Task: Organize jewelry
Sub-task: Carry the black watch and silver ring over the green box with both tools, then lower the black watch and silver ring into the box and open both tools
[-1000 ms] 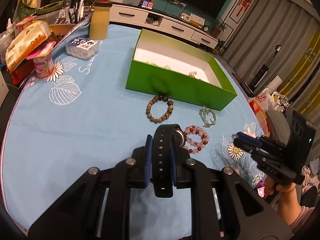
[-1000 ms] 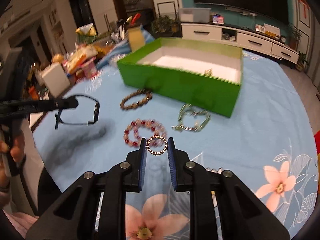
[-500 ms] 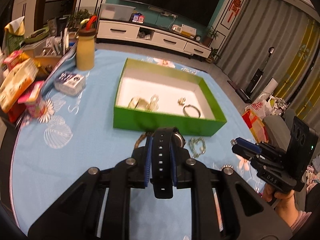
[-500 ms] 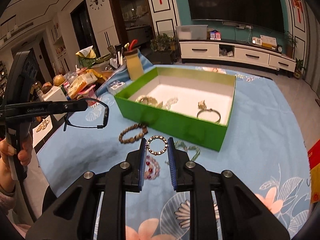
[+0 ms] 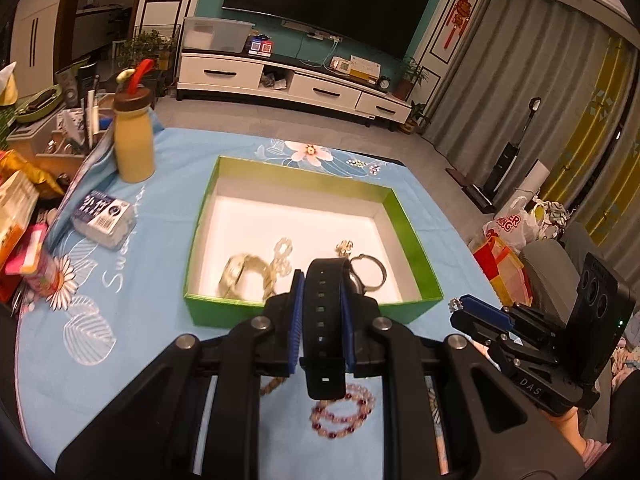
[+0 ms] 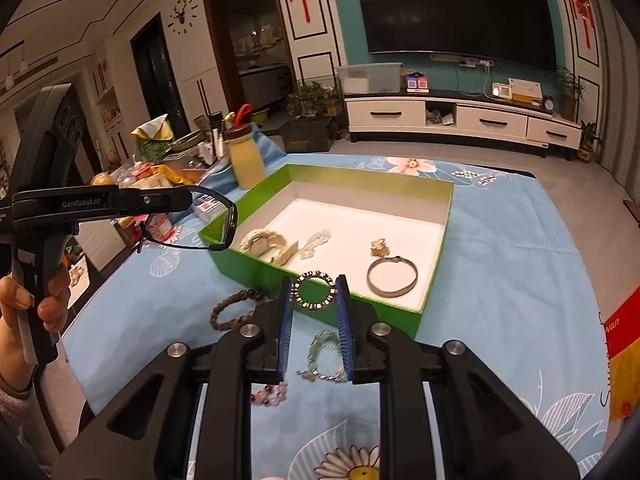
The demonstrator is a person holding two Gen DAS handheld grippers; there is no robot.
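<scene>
My left gripper (image 5: 322,286) is shut on a black watch (image 5: 323,328) by its strap, raised above the near wall of the green box (image 5: 208,308). My right gripper (image 6: 314,286) is shut on a small jewelled ring bracelet (image 6: 314,291), raised just short of the green box (image 6: 344,312). The box holds a gold watch (image 5: 244,276), a pale chain (image 5: 282,256), a gold charm and a silver bangle (image 6: 393,277). On the blue cloth lie a brown bead bracelet (image 6: 234,308), a pink bead bracelet (image 5: 342,412) and a greenish chain bracelet (image 6: 326,356).
A yellow bottle (image 5: 134,140) and a tissue pack (image 5: 103,218) stand left of the box, with snack packets (image 5: 16,216) at the table's left edge. The left gripper body (image 6: 44,200) shows at left in the right wrist view. A TV cabinet stands beyond the table.
Both grippers have risen and moved forward toward the green box, carrying the watch and the ring bracelet. The loose bracelets now lie beneath the fingers.
</scene>
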